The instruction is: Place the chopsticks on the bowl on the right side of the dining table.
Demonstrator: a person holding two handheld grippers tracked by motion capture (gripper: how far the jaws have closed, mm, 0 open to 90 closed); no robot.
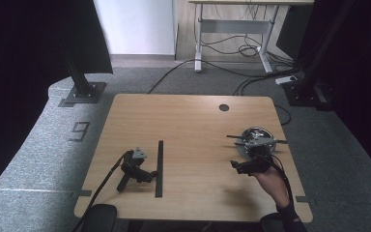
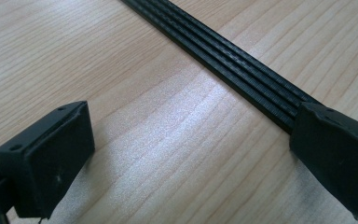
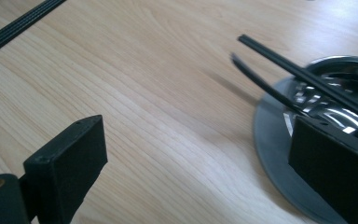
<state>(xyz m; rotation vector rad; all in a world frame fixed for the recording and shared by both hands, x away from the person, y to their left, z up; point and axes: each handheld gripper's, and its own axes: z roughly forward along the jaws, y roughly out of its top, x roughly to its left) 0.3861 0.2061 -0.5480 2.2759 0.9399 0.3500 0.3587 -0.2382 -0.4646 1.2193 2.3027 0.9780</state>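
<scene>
Steel bowl (image 1: 257, 140) at four o'clock on the table (image 1: 188, 121) carries two loose black sticks (image 1: 236, 137); the right tongs (image 1: 235, 166), wide open and empty, could knock them off. Left tongs (image 1: 147, 175) gape empty beside the black strip (image 1: 159, 168).

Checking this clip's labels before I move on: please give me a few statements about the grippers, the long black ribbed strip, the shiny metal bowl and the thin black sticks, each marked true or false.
1. The left gripper lies on the light wooden table with no hand on it. True.
2. The long black ribbed strip lies inside the shiny metal bowl. False: it lies flat on the table, far from the bowl.
3. Thin black sticks rest across the bowl. True.
4. The right gripper is shut on a stick. False: its jaws stand open, empty.
</scene>
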